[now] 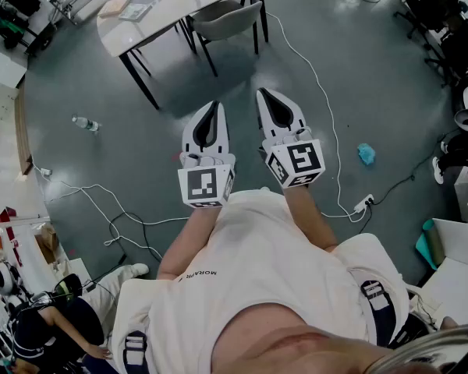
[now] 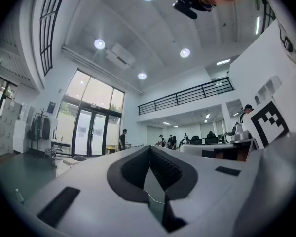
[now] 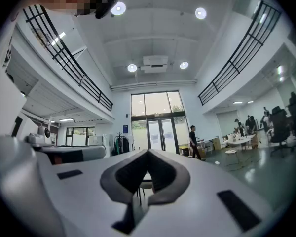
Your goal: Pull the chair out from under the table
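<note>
Big open hall with a grey-green floor, and nothing has really started on the chair yet. Over on the left a plastic bottle (image 1: 86, 123) lies on its side on the floor, nowhere near anything that matters.

Further up is the white table (image 1: 168, 5), and the grey chair (image 1: 226, 18) is tucked in at its near side, seat partly under the top and its back towards the person. That's the thing to pull, and it's well apart from both grippers.

The left gripper (image 1: 212, 106) is held out in front of the chest, roughly level and pointing towards the table. Its own view shows the jaws closed tip to tip with nothing between them, just the hall beyond.

The right gripper (image 1: 265, 93) sits just beside it, same pose, jaws also together and empty. My guess is they're carried shut and side by side like that simply because the person has to walk up first; there's nothing within reach to grab.

A white cable (image 1: 321, 115) runs across the floor to the right of the grippers, near the walking line, so that's a possible trip hazard. Further right a blue scrap (image 1: 366, 154) lies on the floor, out of the way.

Next move, I'd say: close the distance, open up, take the chair's back.
</note>
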The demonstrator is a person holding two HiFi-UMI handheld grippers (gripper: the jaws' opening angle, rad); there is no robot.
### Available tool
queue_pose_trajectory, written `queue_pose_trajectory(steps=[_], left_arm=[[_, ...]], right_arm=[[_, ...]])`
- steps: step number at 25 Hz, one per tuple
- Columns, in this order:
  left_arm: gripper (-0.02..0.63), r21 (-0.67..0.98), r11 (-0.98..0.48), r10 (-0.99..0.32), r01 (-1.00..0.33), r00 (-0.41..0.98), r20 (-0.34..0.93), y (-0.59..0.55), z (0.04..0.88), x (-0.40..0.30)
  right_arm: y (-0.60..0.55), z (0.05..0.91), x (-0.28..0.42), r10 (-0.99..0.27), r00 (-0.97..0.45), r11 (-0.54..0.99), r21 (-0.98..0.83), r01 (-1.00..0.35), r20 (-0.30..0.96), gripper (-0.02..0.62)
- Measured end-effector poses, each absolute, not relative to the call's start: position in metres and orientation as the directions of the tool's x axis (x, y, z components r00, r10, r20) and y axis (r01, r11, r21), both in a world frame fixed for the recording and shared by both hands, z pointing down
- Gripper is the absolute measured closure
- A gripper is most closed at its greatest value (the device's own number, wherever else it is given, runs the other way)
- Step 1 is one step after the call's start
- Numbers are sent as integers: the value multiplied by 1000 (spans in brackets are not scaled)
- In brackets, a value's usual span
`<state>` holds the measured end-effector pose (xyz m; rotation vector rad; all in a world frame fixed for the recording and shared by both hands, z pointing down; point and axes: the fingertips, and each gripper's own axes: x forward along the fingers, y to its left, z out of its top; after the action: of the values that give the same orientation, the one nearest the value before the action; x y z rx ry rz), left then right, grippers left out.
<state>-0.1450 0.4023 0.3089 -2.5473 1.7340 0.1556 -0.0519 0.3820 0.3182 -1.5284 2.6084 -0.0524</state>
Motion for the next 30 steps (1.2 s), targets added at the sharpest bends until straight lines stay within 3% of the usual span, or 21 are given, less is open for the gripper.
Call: queue_pose_trajectory(steps=[30], left_arm=[[602,-12,-330,-943,-944,331,-47,379,347,-76]], right_arm=[[358,349,9,-826,-560,564,-126,-816,-67,591]])
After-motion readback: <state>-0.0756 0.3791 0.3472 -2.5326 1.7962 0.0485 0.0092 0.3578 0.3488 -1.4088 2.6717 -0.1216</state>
